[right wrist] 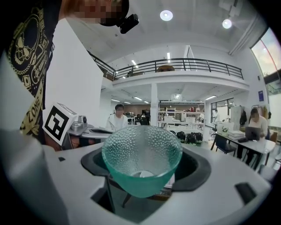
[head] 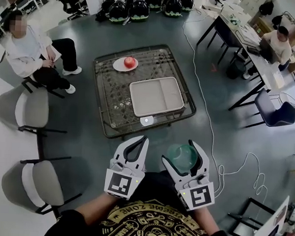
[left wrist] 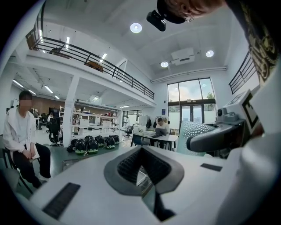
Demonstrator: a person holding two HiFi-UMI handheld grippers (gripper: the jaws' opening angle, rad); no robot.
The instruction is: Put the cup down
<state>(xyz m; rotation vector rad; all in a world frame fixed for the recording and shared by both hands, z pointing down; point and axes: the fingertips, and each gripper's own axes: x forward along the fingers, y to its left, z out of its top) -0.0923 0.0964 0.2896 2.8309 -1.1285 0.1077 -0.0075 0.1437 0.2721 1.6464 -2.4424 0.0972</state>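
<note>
Close to the person's body, at the near right, the right gripper (head: 181,152) has its jaws closed on the cup (right wrist: 141,156), gripping low on its sides with the mouth facing up. It hangs over bare floor, well short of the table (head: 104,113). Just beside it on the left, the left gripper (left wrist: 141,151) has its jaws shut together with nothing between them.

The main risk, as I judge it, is a slip. The cup narrows toward its base, so a loosened or jolted grip could let it slide down and out. Over the floor, that drop would likely break it. Farther out, the tabletop looks like open mesh, an uneven footing on which a narrow base could rock or tip. Setting it half on the rim of the tray (head: 148,98) would tilt it too. At the far side, the plate (head: 117,65) holding the apple (head: 129,62) lies well apart from any likely landing spot.

The cup is see-through green, probably glass, with a pebbled, dimpled wall. It has a wide round mouth and a small base, and it appears empty.
</note>
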